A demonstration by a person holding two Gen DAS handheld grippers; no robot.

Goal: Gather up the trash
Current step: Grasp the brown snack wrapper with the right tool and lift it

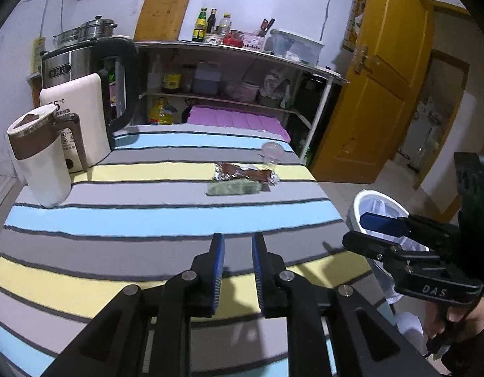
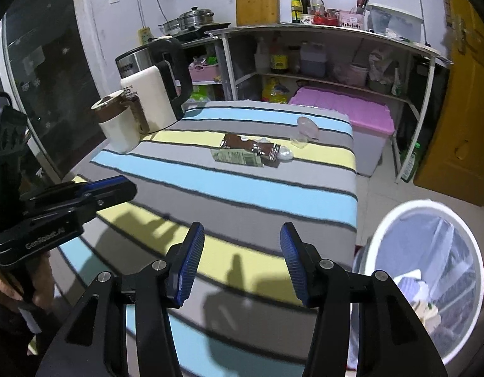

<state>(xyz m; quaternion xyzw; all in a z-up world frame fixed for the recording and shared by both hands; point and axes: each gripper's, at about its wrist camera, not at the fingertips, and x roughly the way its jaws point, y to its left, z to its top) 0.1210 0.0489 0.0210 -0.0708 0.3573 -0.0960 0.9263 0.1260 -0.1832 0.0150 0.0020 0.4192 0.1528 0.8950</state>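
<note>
Trash lies at the far end of the striped table point(image 1: 147, 220): a brown wrapper point(image 1: 242, 172) point(image 2: 248, 144), a flattened green carton point(image 1: 234, 188) point(image 2: 237, 157), a tipped clear plastic cup point(image 1: 272, 154) point(image 2: 306, 130) and a small white crumpled piece point(image 2: 286, 154). My left gripper point(image 1: 238, 235) point(image 2: 130, 188) hovers over the near stripes, open by a narrow gap, with nothing between its fingers. My right gripper point(image 2: 242, 226) point(image 1: 356, 229) is open wide and empty near the table's right edge. Beside it, a white lined trash bin point(image 2: 399, 210) point(image 1: 361, 201) stands on the floor with some scraps inside.
A white jug with a brown lid point(image 1: 41, 157) and an electric kettle point(image 1: 85, 94) stand at the table's far left. Behind the table are a metal shelf point(image 2: 336, 31) with bottles and a pink storage box point(image 2: 345, 106). A yellow door point(image 1: 377, 94) stands to the right.
</note>
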